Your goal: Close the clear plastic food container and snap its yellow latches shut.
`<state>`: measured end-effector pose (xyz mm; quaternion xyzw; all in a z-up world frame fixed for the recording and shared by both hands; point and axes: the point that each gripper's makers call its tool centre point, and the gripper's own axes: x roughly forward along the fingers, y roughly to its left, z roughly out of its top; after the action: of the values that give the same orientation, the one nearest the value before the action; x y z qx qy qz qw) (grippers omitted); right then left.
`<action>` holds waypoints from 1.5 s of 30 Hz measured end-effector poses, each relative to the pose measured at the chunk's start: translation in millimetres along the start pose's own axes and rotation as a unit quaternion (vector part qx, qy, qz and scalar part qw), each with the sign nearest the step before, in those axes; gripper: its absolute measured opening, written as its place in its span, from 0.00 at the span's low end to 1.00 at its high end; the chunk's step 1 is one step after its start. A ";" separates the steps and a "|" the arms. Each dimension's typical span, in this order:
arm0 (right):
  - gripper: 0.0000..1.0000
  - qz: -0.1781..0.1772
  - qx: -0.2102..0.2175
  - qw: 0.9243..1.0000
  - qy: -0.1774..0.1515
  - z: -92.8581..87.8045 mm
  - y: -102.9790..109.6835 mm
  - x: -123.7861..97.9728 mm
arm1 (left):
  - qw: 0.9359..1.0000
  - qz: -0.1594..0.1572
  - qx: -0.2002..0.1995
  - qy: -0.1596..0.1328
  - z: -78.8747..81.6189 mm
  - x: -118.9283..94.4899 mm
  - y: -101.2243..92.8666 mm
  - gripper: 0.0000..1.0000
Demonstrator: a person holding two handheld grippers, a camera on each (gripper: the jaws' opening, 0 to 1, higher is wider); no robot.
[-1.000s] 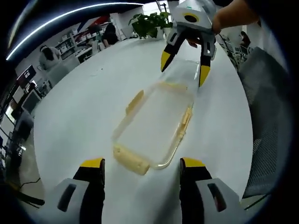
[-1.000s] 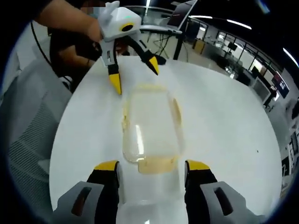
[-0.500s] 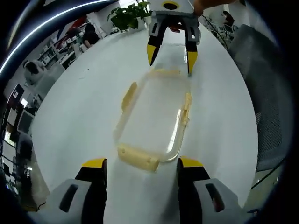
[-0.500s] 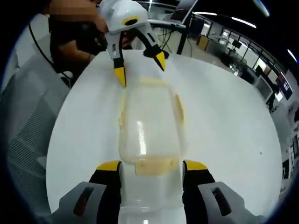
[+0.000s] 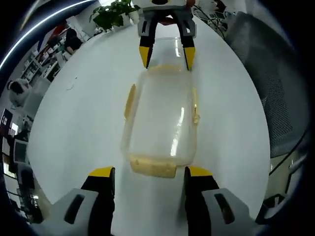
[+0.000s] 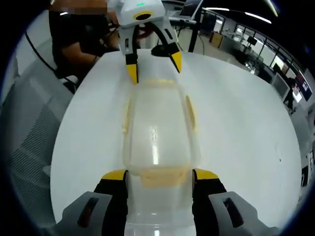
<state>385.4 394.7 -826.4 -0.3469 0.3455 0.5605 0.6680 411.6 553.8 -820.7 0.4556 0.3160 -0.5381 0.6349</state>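
- Clear plastic, with pale yellow trim: a long, rounded box (image 5: 160, 120) lies flat on a white round table (image 5: 78, 113), between two grippers that face each other across it.
- In the left gripper view the box runs lengthwise away from the camera, nearer the table's right edge than its left; the lid looks to be lying on the box, though the plastic is too clear to tell how well it sits.
- Four yellow latches show in that view — one across the near end (image 5: 152, 167), one across the far end (image 5: 166, 69), one on the left long side (image 5: 130, 101), one on the right long side (image 5: 195, 108). Whether any is snapped down cannot be told.
- The left gripper (image 5: 145, 173) has its yellow-tipped jaws spread wide, one on either side of the near end latch, holding nothing.
- The right gripper (image 5: 166, 55) reaches in from the far side, jaws spread, tips pointing down at the box's far end, just beside its corners.
- In the right gripper view the same box (image 6: 157, 130) stretches away, its near latch (image 6: 160, 176) lying between the right gripper's (image 6: 159, 176) spread jaws.
- At the far end there, the left gripper (image 6: 153, 66) hangs over the box with its jaws apart.
- Beyond it, a person's hand and dark sleeve (image 6: 81, 34).
- Grey mesh chair (image 5: 266, 73) beside the table's right edge; a potted plant (image 5: 110, 14) at the far edge.
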 end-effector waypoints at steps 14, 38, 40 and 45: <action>0.46 0.024 0.000 1.000 0.019 -4.4 -0.4 5.3 | 0.997 -0.072 0.024 0.010 0.5 10.8 -6.2 0.42; 0.39 0.034 0.008 0.999 0.039 -9.7 3.3 9.1 | 0.994 -0.109 0.017 0.009 1.8 12.6 -10.4 0.39; 0.39 0.035 0.008 0.999 0.038 -9.8 3.5 9.0 | 0.993 -0.115 0.014 0.010 1.7 13.3 -10.3 0.40; 0.38 0.040 0.004 0.999 0.031 -10.0 4.1 8.0 | 0.993 -0.117 0.003 0.033 1.4 14.5 -13.8 0.39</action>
<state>381.7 390.7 -838.7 -0.3470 0.3818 0.5745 0.6354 401.2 546.7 -836.4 0.4351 0.3864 -0.5943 0.5552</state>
